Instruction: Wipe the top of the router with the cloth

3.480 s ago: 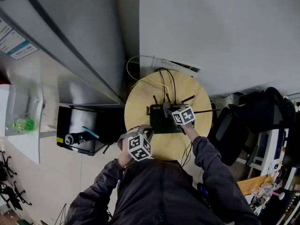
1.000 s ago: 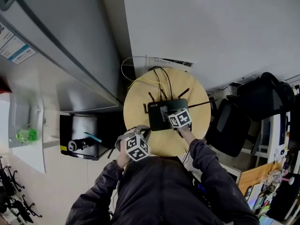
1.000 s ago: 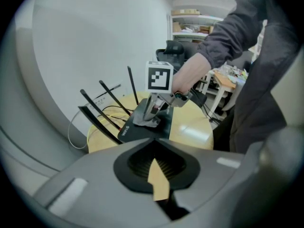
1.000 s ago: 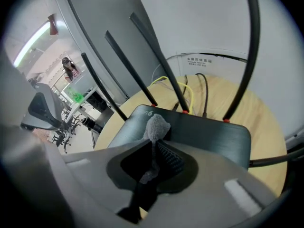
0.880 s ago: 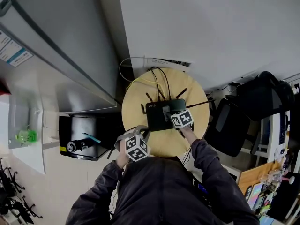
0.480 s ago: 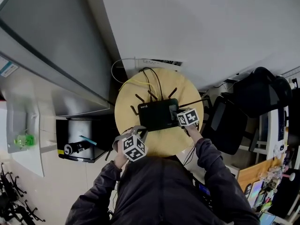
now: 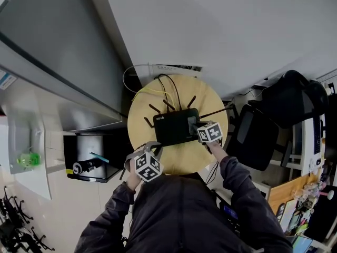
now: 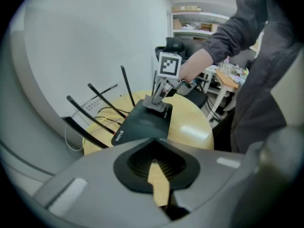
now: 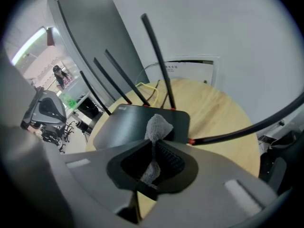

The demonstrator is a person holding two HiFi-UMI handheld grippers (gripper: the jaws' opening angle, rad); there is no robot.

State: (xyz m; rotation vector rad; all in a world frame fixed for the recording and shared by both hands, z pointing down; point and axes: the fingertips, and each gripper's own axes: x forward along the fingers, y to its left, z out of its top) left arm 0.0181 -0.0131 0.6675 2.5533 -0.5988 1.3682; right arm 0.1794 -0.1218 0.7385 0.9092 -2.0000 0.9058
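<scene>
A black router (image 7: pixel 174 129) with several thin antennas lies on a round wooden table (image 7: pixel 158 157). My right gripper (image 7: pixel 195 125) is shut on a grey cloth (image 9: pixel 157 126), whose bunched end rests on the router's (image 9: pixel 130 122) top near its right edge. The left gripper view shows the cloth (image 8: pixel 160 107) pressed on the router (image 8: pixel 142 122) at the corner far from the antennas. My left gripper (image 7: pixel 152 149) hovers at the table's near left edge, apart from the router. Its jaws (image 8: pixel 153 146) are shut with nothing between them.
Yellow and black cables (image 7: pixel 158 88) run off the table's back edge toward a wall plate (image 7: pixel 171 67). A black chair (image 7: pixel 253 136) stands at the right, a dark box (image 7: pixel 87 152) on the floor at the left. A grey cabinet (image 7: pixel 47 51) fills the left.
My right gripper has slid the cloth rightward over the router, from its middle-right to its right edge. The left gripper has stayed by the table's near left edge.
</scene>
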